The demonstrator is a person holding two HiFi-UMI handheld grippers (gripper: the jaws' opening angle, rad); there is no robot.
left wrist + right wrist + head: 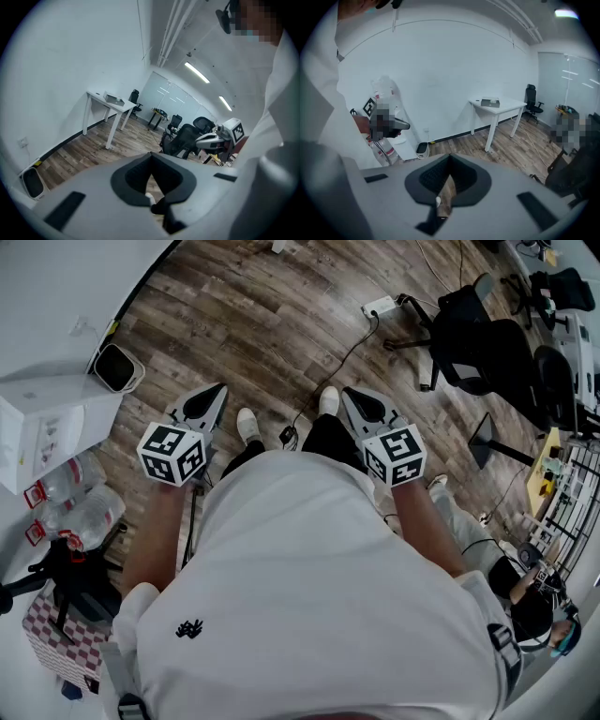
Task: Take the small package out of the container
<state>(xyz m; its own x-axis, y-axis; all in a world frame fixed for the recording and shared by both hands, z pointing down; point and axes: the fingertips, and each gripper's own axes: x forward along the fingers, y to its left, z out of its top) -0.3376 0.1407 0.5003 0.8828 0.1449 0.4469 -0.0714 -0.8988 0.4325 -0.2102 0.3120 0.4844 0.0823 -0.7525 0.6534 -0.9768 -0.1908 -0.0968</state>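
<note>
Head view shows your left gripper (217, 395) and right gripper (350, 397) held at your waist, pointing down at the wooden floor (281, 324). Both pairs of jaws are pressed together with nothing between them. No small package or container can be made out in any view, so its look can't be judged. The white counter (494, 104) by the wall carries something flat, too small to name. Find the container first, bring it under your gaze, then part one pair of jaws before reaching in.
</note>
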